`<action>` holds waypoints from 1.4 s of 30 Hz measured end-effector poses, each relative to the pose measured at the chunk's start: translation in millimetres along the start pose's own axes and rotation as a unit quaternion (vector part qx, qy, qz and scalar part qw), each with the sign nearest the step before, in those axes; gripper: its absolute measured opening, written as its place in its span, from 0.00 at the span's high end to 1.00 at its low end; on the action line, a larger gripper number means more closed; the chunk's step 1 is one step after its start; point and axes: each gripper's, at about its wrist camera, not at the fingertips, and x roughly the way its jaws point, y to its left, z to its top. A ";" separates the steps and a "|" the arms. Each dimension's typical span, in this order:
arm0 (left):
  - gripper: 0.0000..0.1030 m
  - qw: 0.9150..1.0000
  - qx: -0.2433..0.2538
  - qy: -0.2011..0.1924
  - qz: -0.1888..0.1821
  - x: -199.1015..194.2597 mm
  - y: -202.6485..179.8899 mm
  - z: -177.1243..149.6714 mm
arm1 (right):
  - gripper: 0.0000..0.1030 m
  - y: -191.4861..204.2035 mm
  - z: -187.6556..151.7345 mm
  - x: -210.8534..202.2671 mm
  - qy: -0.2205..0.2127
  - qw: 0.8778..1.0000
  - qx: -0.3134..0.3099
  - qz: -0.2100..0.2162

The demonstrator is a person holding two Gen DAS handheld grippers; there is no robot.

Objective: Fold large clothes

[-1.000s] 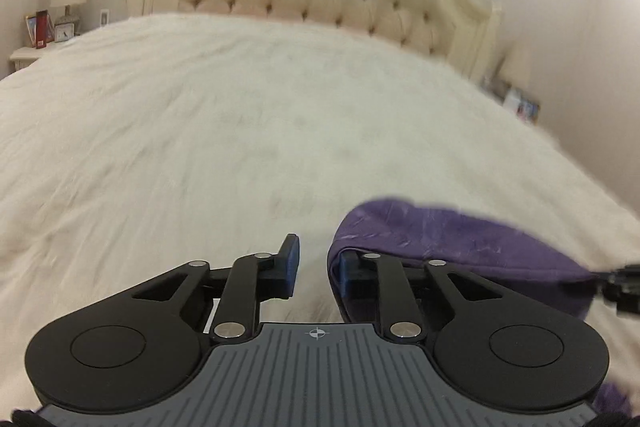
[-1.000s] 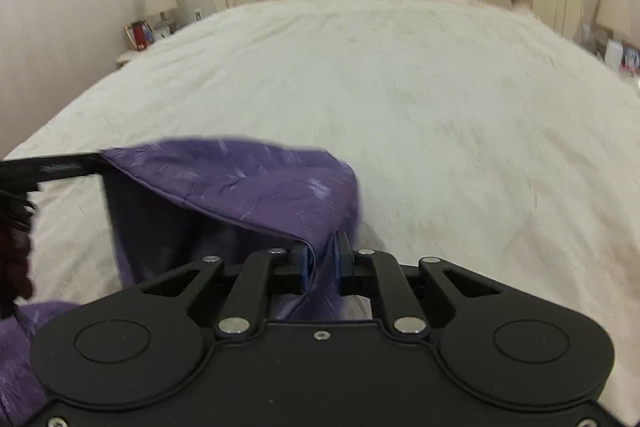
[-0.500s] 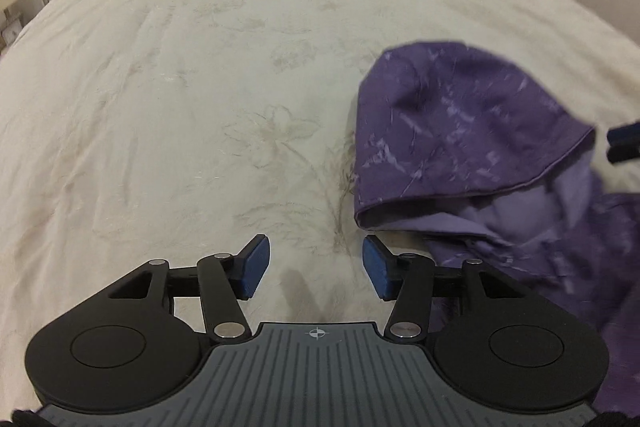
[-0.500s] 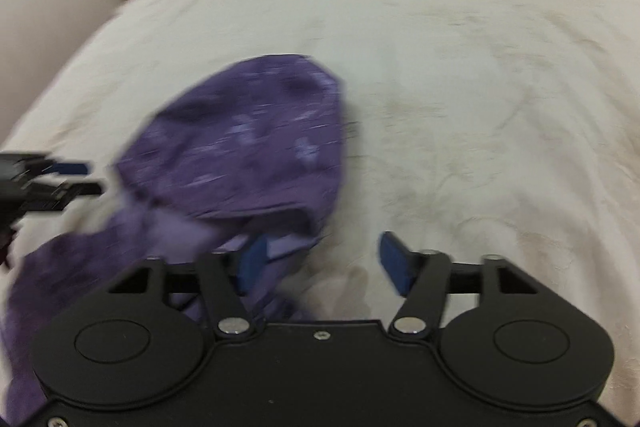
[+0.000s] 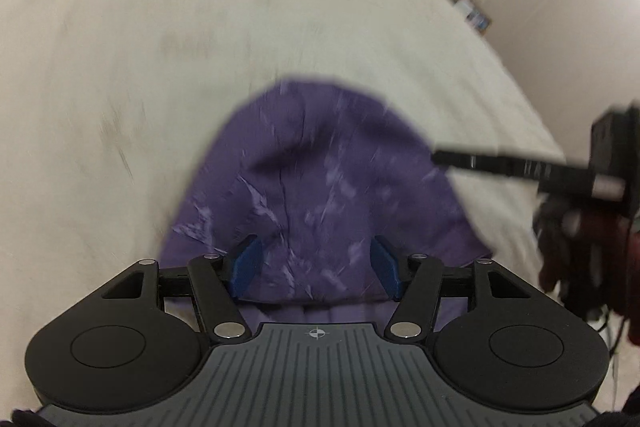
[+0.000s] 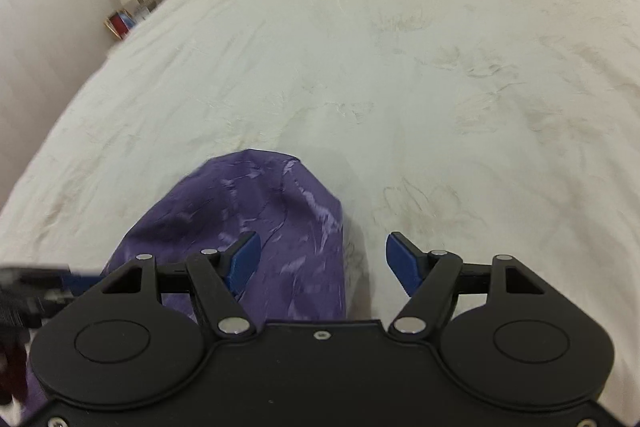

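Cream quilted bedspread (image 6: 400,67): crinkled purple fabric garment (image 5: 320,179) lying partly folded. Left gripper (image 5: 316,263) and right gripper (image 6: 320,259) wide open, empty. Further folds likely outstanding.

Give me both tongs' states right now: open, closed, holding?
Left tongs: open, holding nothing, above the purple garment.
Right tongs: open, holding nothing, at the garment's right edge.
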 end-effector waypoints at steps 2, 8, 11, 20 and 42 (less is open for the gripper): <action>0.44 1.000 -0.008 0.017 0.004 22.6 8.2 -5.6 | 0.30 2.1 3.9 13.6 0.011 1.000 -0.004 -0.005; 0.43 1.000 0.016 0.021 0.009 26.8 3.6 0.0 | 0.33 10.4 12.7 40.4 0.035 0.999 -0.023 -0.019; 0.43 0.999 0.023 0.025 0.008 15.2 -0.8 1.3 | 0.82 17.0 14.2 34.1 0.031 0.999 -0.032 -0.015; 0.00 0.987 -0.089 -0.007 -0.134 -58.0 12.3 7.9 | 0.87 86.6 -23.6 -78.2 -0.067 0.971 -0.227 0.027; 0.70 0.956 -0.205 -0.019 -0.211 -134.9 -11.1 -56.2 | 0.86 149.5 -155.7 -214.2 -0.072 0.928 -0.364 0.034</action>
